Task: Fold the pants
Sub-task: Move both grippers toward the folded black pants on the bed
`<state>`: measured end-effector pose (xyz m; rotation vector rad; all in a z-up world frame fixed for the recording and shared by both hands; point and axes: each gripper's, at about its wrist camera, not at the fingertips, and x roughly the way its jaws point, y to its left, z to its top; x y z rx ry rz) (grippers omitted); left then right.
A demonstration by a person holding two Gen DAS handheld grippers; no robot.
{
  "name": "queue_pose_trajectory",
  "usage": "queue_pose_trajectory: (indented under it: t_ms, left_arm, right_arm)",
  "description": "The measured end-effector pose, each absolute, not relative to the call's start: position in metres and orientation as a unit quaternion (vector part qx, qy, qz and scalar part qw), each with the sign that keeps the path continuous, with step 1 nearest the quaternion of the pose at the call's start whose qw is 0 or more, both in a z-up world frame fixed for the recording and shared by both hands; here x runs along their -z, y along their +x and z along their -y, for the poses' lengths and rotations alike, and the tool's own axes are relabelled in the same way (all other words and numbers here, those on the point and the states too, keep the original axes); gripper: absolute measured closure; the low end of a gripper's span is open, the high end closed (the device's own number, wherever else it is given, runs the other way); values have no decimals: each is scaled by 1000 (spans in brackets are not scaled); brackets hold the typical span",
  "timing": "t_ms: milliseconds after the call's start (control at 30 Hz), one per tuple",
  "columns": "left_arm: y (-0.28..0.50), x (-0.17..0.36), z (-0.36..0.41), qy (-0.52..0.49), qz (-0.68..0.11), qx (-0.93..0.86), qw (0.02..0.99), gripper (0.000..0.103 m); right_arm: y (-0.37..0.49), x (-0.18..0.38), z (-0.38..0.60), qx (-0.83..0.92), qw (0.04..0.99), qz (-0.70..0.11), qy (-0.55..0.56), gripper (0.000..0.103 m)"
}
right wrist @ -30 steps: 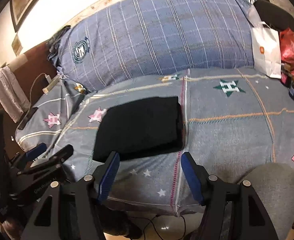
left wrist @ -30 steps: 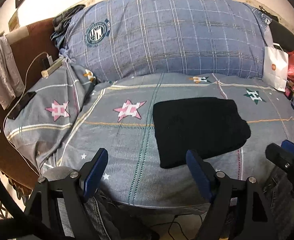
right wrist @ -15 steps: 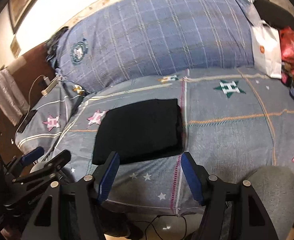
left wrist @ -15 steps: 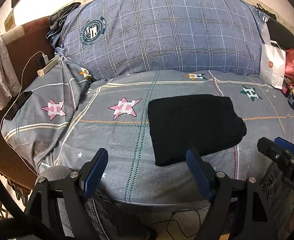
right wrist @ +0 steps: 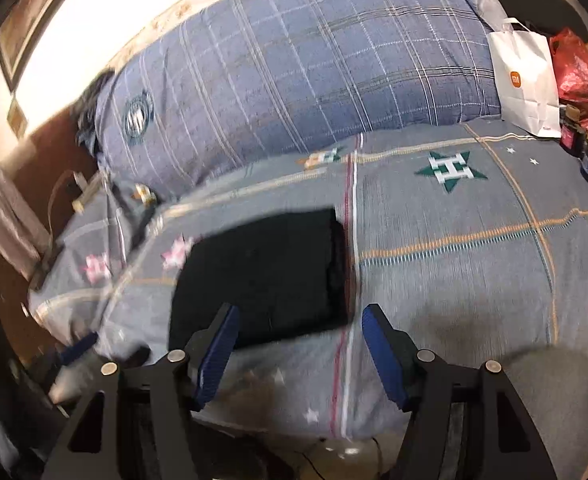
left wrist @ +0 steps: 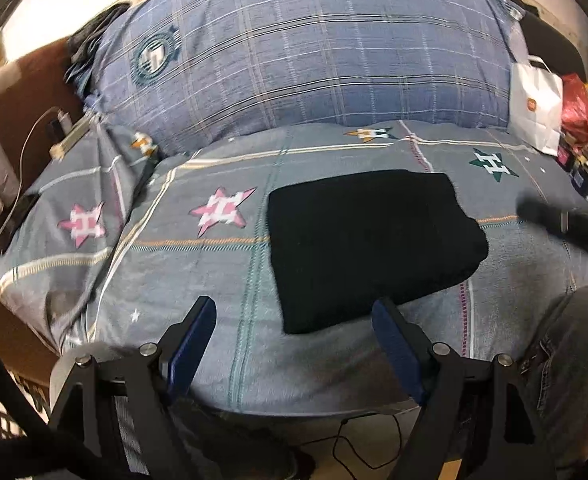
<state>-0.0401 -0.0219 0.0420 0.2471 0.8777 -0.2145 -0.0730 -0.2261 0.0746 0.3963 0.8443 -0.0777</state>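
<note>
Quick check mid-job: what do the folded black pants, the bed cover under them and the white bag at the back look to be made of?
Folded black pants: soft matte cloth, probably knit or fleece; no sheen, rounded folded edges, weave too dark to tell.
Bed cover: woven printed fabric, likely cotton; matte, creased, with stripe and star pattern.
White bag: looks like stiff paper; flat panels, sharp folds, orange logo.

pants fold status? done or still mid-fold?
Looks done: the black pants lie on the bedspread as a compact folded rectangle. In hand: nothing; the left gripper and right gripper are both open and empty, short of the pants. Left: at most tidying, if anything.
</note>
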Motion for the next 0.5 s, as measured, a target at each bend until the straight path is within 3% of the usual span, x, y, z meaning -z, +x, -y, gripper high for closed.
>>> queue_pose_trajectory:
  t_ms: [233,500]
  left_arm:
    - [-31,-36,52,145,-422,109,888,22]
    - [-22,-15,71,160,-438,110,878,22]
  right_arm:
    - [-33,-91,257,39,904,-368,215,36]
    - [-19,-47,283,12,887,-384,256,36]
